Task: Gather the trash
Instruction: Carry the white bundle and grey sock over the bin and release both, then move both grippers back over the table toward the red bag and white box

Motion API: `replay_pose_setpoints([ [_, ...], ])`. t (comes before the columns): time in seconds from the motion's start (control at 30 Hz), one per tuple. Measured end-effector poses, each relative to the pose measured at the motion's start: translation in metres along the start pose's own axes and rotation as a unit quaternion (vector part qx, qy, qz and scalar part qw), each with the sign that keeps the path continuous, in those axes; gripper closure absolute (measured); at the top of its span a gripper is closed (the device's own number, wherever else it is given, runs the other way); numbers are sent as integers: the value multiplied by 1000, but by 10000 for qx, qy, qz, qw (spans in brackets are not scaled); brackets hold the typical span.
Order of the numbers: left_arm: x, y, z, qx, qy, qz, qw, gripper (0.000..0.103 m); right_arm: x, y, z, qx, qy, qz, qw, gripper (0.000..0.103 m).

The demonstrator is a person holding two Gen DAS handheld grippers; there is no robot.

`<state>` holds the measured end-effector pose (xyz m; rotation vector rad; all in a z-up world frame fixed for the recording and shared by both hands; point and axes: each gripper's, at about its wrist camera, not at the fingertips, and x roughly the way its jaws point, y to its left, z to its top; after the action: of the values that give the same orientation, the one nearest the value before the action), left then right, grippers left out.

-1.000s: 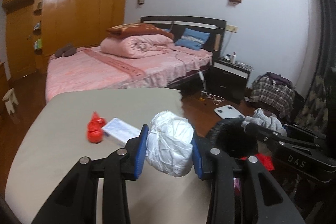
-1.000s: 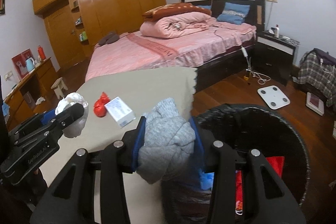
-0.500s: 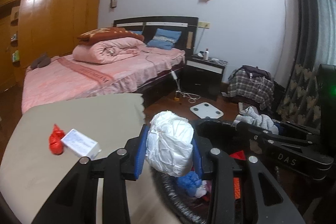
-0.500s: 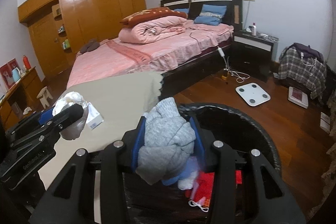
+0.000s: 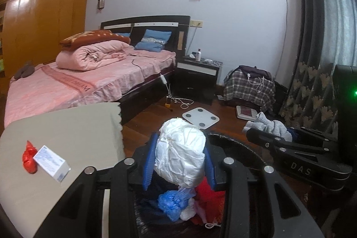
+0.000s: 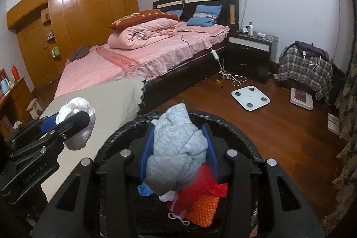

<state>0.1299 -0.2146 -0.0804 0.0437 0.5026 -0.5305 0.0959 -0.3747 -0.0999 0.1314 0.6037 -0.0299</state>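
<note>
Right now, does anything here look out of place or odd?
Yes. A red crumpled bag and a small white box lie on the beige table, outside the black bin. A power strip with cables sprawls across the floor.

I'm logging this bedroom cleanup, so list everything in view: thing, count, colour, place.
White wad: 1, white, in left gripper.
Grey cloth: 1, grey, in right gripper.
Bin: 1, black, below both grippers, trash inside.
Red bag: 1, red, on table.
Box: 1, white, on table touching the bag.
Table: 1, beige.
Bed: 1, pink.
Scale: 1, white, floor.
Left gripper: 1, black, blue pads.
Right gripper: 1, same.
</note>
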Motion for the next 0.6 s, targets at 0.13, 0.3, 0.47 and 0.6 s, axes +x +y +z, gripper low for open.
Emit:
replay_pose_setpoints([
  [0.13, 12, -8, 1, 33, 45, -63, 10000, 66, 3, -9, 0, 30, 0, -55, 10000, 62],
  [0.3, 26, -15, -2, 30, 136, -135, 9998, 66, 9, -19, -1, 81, 31, -124, 9999, 61],
  [0.47, 34, -16, -6, 18, 214, -235, 9995, 64, 14, -26, -3, 94, 71, -166, 9998, 60],
  [0.6, 40, -14, -7, 8, 259, -250, 9994, 62, 19, -30, -5, 93, 117, -168, 9997, 60],
])
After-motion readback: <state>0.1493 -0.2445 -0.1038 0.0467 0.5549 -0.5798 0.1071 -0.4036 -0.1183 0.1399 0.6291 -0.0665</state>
